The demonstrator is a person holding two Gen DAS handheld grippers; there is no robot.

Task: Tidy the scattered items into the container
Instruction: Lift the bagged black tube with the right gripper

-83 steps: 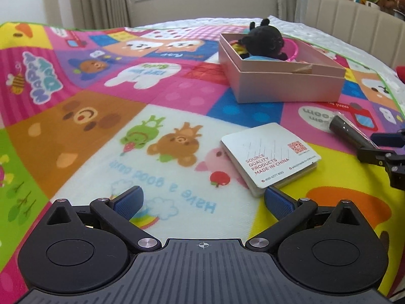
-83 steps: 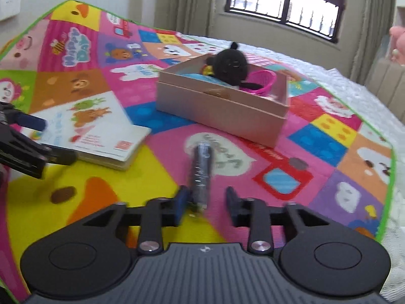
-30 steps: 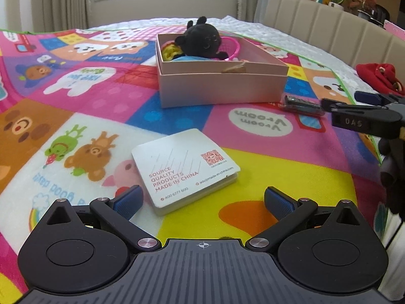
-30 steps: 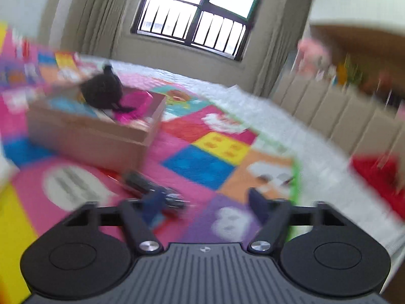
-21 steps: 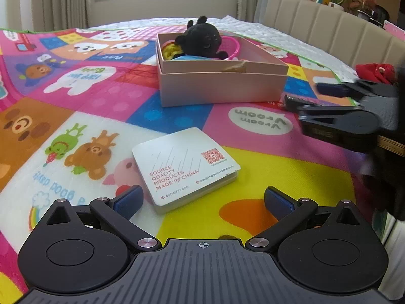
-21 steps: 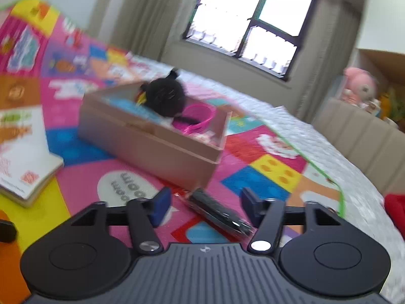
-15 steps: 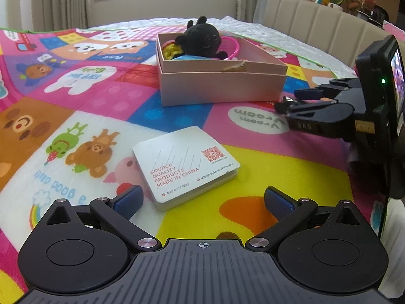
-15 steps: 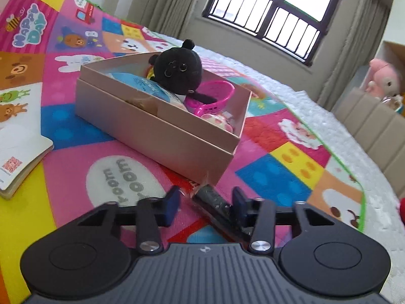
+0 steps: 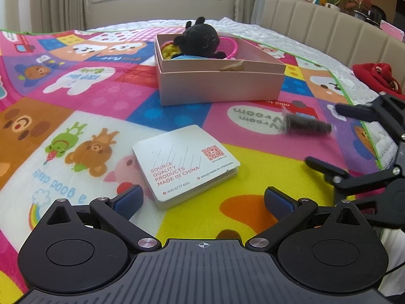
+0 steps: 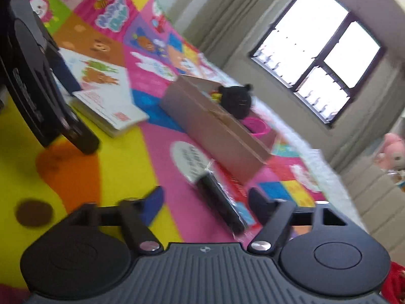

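Both grippers gape: left gripper [image 9: 202,198] empty; right gripper's [image 10: 206,201] jaws are opening around the dark wrapped tube [image 10: 220,201], released since half a second ago, at its twelve o'clock.

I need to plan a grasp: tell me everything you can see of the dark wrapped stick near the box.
The dark stick is slim and cylindrical, sealed in clear crinkly wrap. It lies flat on the play mat, just short of the pink box, blurred in both views. It sits between the right gripper's opening jaws; neither pad visibly touches it.
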